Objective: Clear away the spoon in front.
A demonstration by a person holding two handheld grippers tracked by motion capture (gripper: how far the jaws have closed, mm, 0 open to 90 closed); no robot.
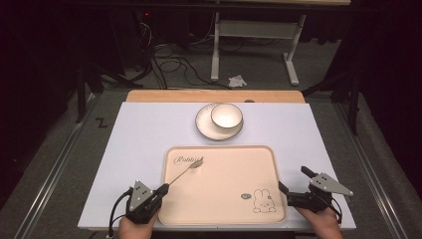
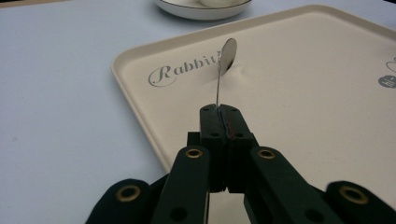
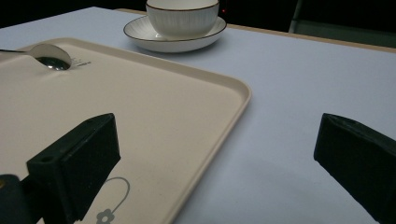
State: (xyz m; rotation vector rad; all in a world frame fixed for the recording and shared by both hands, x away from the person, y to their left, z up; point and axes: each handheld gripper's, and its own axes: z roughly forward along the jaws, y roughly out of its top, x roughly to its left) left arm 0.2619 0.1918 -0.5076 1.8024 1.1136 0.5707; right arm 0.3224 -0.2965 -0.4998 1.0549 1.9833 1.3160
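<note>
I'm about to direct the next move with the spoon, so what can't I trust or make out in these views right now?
- Spoon handle end: left gripper view, hidden between the shut left gripper fingers.
- Whether the spoon bowl touches the tray: not clear in any view.
- Bowl top and contents: right gripper view, cut off by the top edge; high view, too small.
- Small dark label by the rabbit: high view, too small to read.
- Right gripper: open, holding nothing.

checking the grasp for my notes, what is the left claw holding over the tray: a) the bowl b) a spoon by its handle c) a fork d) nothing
b: the left claw is shut on the thin handle of the spoon, whose bowl end hangs over the tray by the "Rabbit" lettering.
</note>
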